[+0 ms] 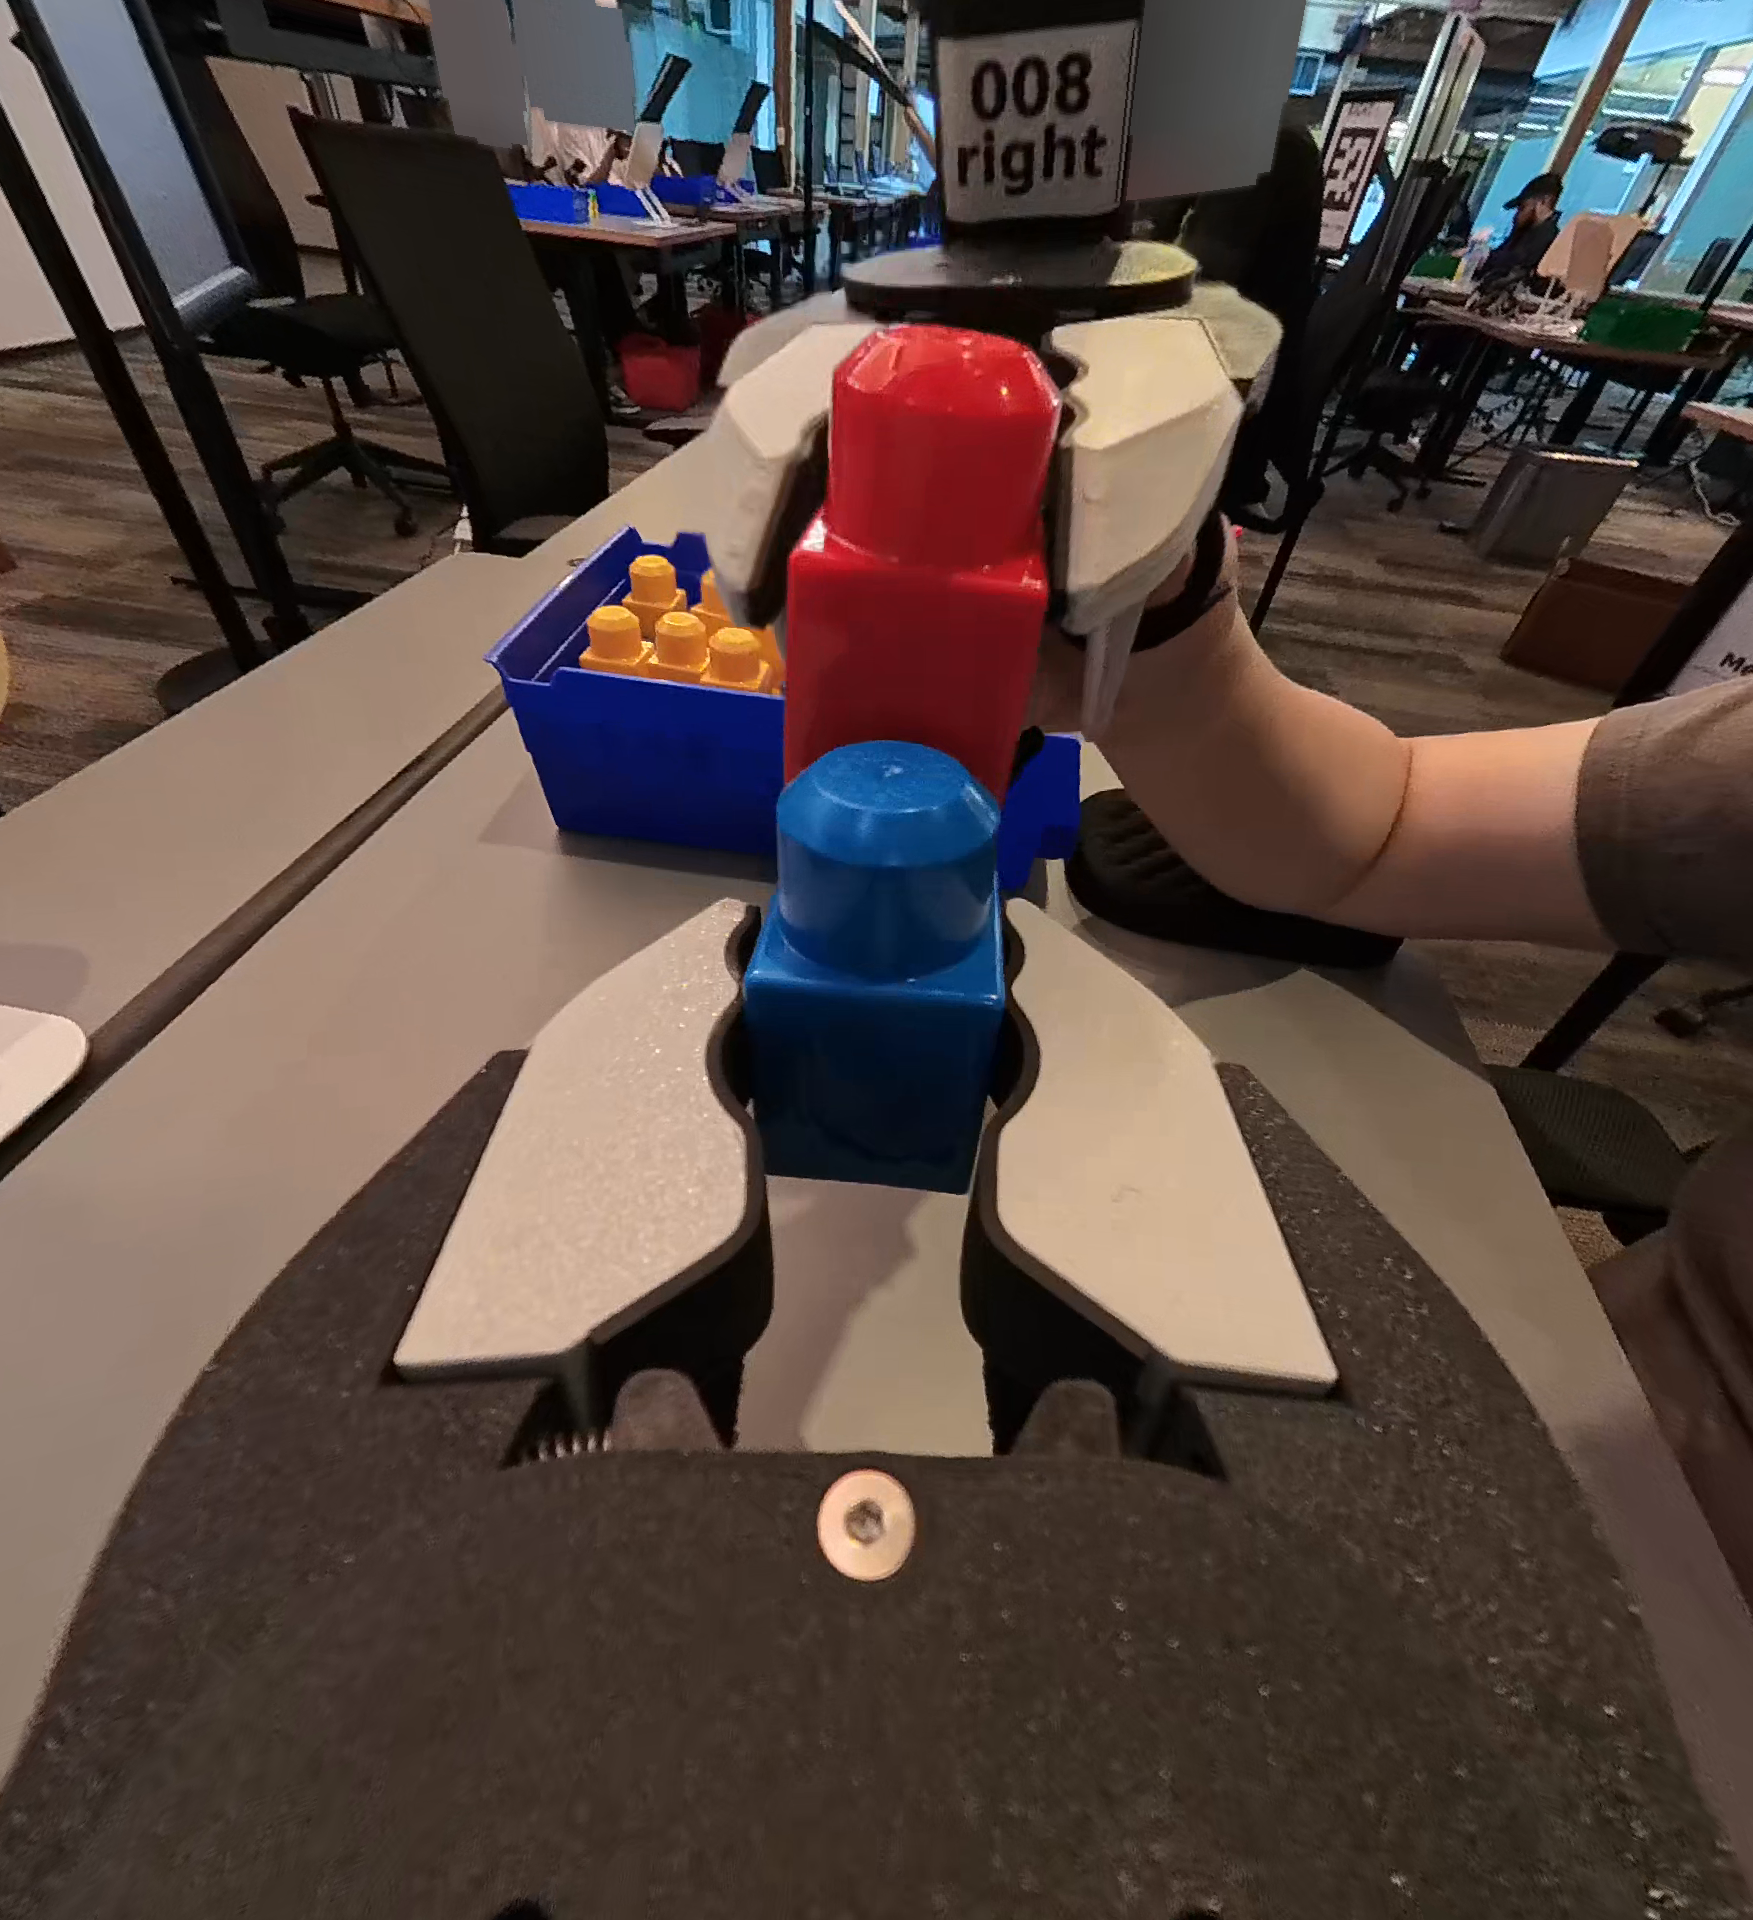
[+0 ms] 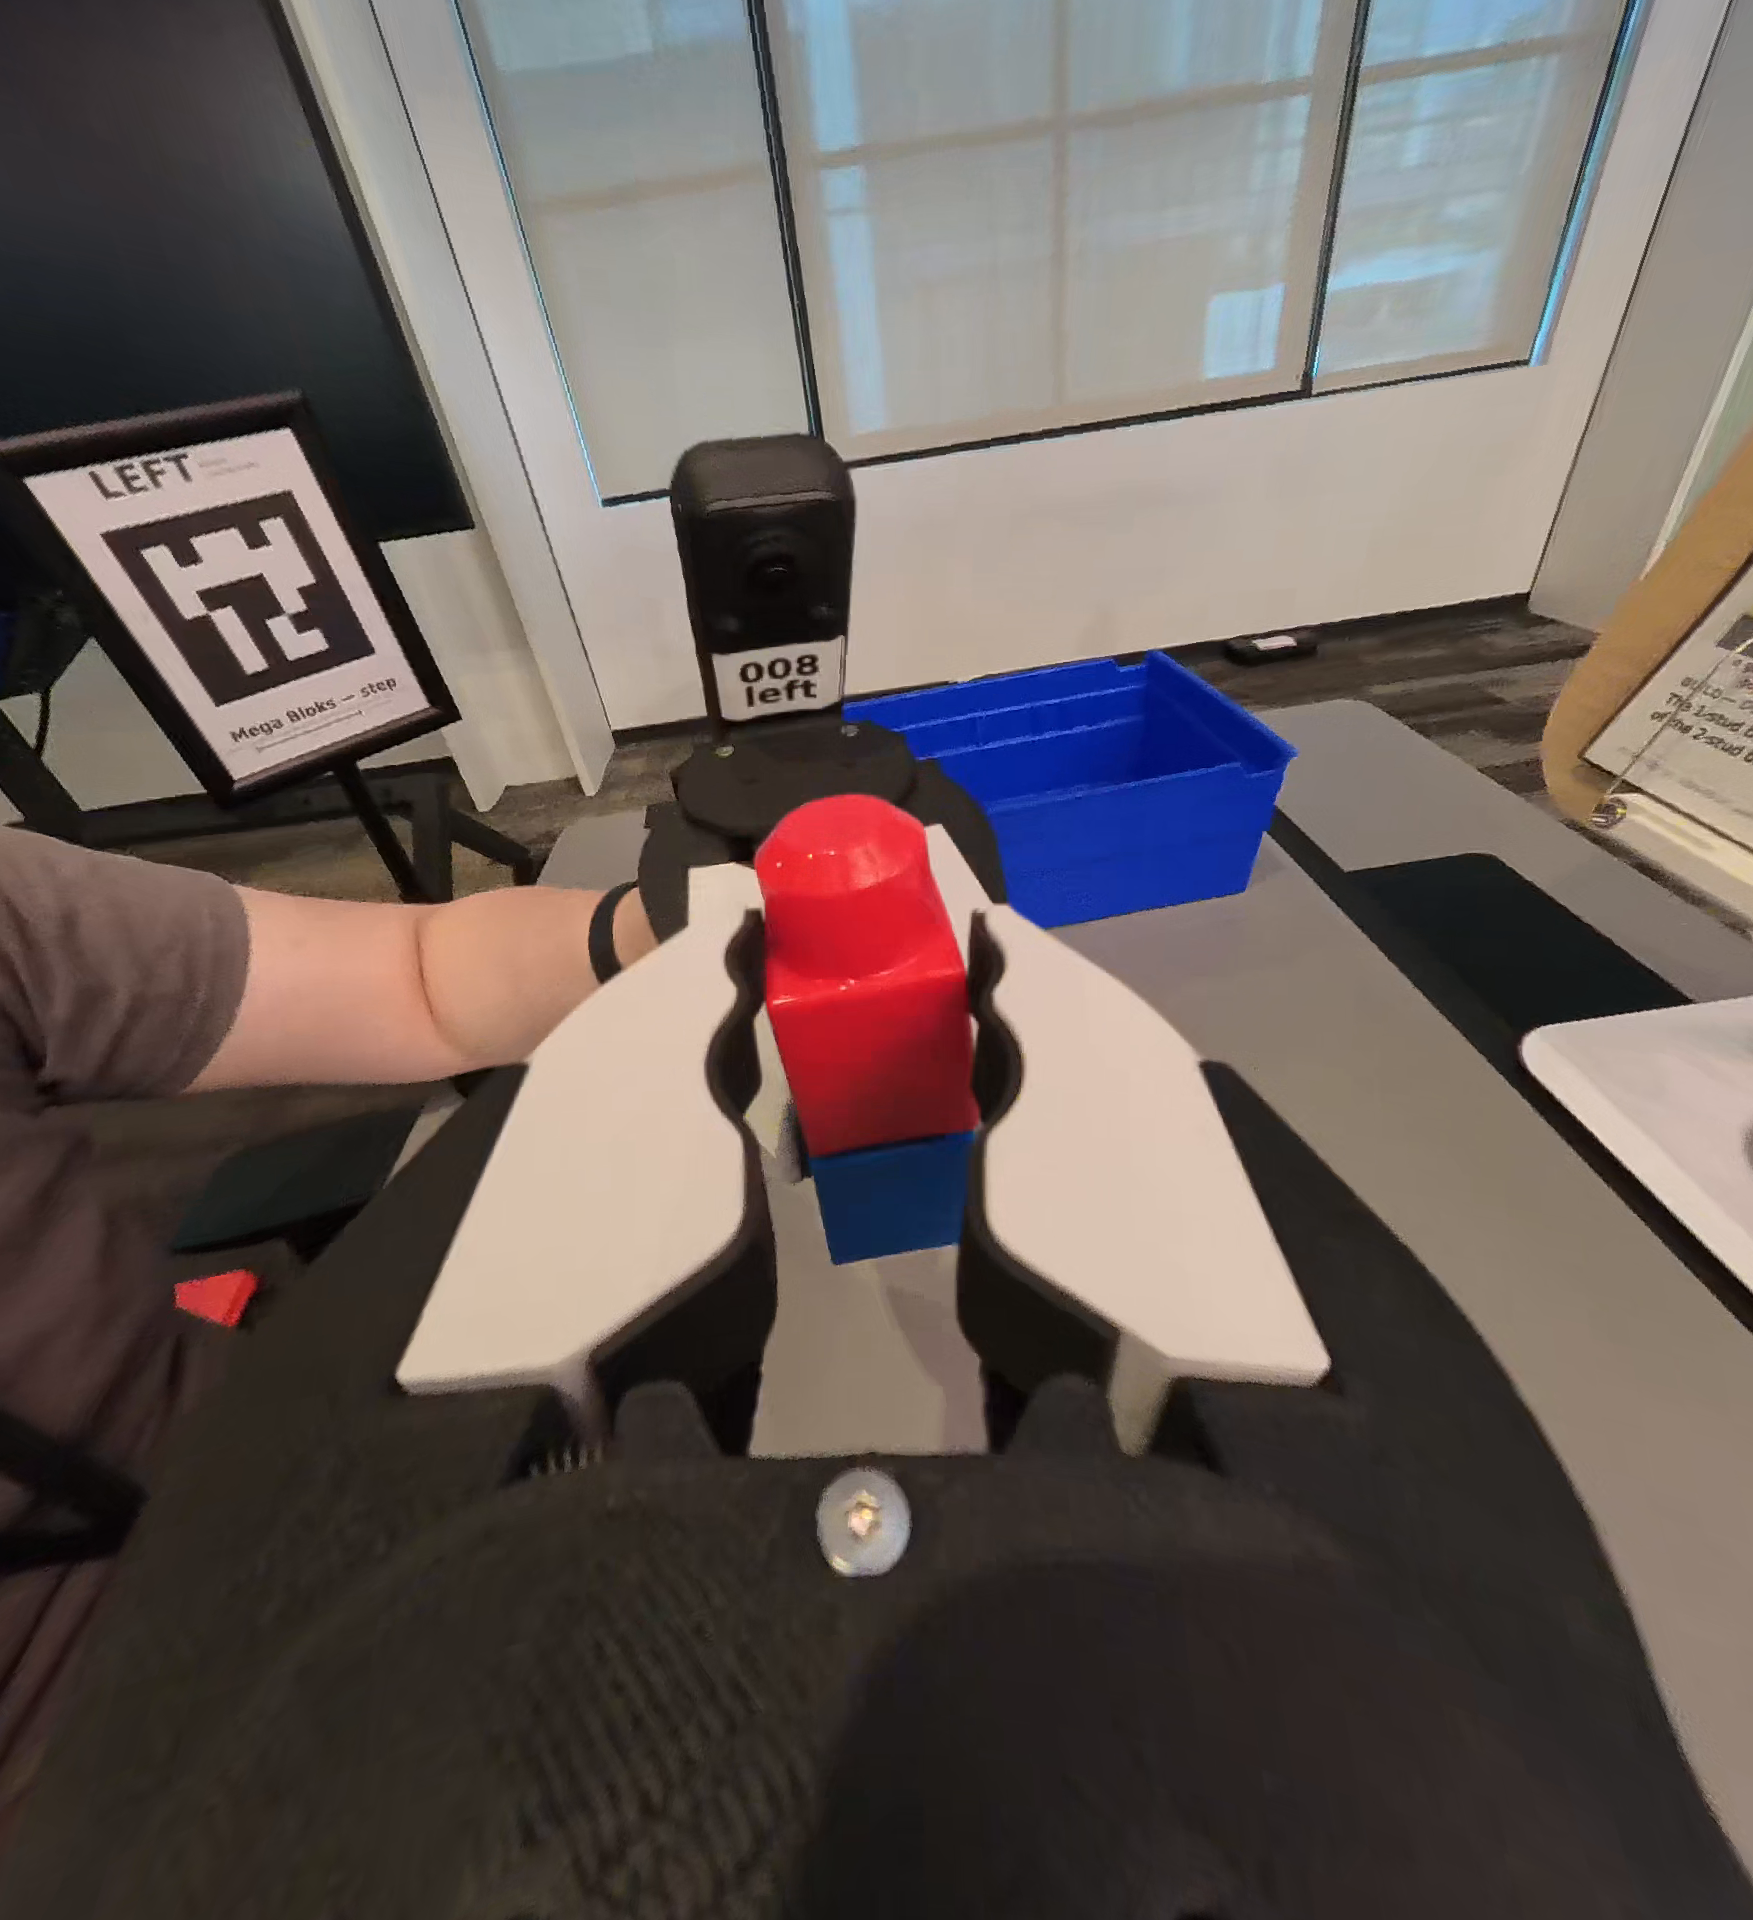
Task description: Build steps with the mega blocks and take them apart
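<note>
Mega blocks meet above the grey counter (image 1: 228,1143) in an office: left tool (image 1: 874,1049) clamps the blue block (image 1: 877,997), right tool (image 2: 867,1023) clamps the red block (image 2: 867,997).

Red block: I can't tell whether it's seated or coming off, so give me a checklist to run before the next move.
1. Right gripper shut on red block: ok.
2. Left gripper shut on blue block: ok.
3. Red block on the blue one's far stud, near stud bare, a step: ok.
4. Red fully seated: cannot tell; in the right wrist view it looks slightly tilted.
5. Table under the blocks free: ok.
6. Blue bin with yellow blocks out of the way: ok.
</note>
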Tool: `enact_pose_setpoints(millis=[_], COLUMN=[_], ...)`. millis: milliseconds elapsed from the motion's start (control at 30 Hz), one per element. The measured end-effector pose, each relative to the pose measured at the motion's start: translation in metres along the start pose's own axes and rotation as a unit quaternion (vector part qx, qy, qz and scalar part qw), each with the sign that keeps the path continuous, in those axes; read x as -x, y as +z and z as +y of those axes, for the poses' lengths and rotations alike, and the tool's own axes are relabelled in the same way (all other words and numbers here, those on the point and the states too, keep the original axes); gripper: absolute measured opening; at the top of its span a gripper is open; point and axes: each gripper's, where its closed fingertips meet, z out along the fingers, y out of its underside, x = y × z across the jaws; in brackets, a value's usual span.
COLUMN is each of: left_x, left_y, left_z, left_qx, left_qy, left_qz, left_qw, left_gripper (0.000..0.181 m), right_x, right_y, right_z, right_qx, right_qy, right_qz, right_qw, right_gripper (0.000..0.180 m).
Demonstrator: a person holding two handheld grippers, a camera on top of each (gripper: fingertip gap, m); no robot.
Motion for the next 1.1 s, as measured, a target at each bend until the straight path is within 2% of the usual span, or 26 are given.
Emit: enact_pose_setpoints(millis=[133,433,567,767,1100], left_x=[-0.003,0.002,0.005,0.005,0.01], left_y=[0.002,-0.01,-0.013,-0.006,0.008], left_z=[-0.004,-0.018,-0.015,-0.004,0.01], left_qx=[-0.019,-0.068,-0.052,-0.013,-0.009], left_qy=[-0.017,-0.058,-0.049,-0.053,-0.097], left_qz=[0.011,0.018,0.011,0.016,0.016], left_qw=[1.0,0.996,0.997,0.998,0.995], left_gripper=[0.041,0.041,0.041,0.041,0.047], right_x=[0.002,-0.008,-0.01,-0.012,-0.017], right_y=[-0.001,0.0,0.003,0.004,0.006], right_z=[-0.003,-0.006,-0.005,-0.002,0.004], right_qx=[-0.01,-0.084,-0.115,-0.094,-0.083], right_qy=[-0.003,0.077,0.096,0.09,0.086], right_qz=[0.0,-0.014,-0.017,-0.006,0.008], right_qw=[1.0,0.993,0.989,0.991,0.993], right_gripper=[0.037,0.038,0.038,0.038,0.037])
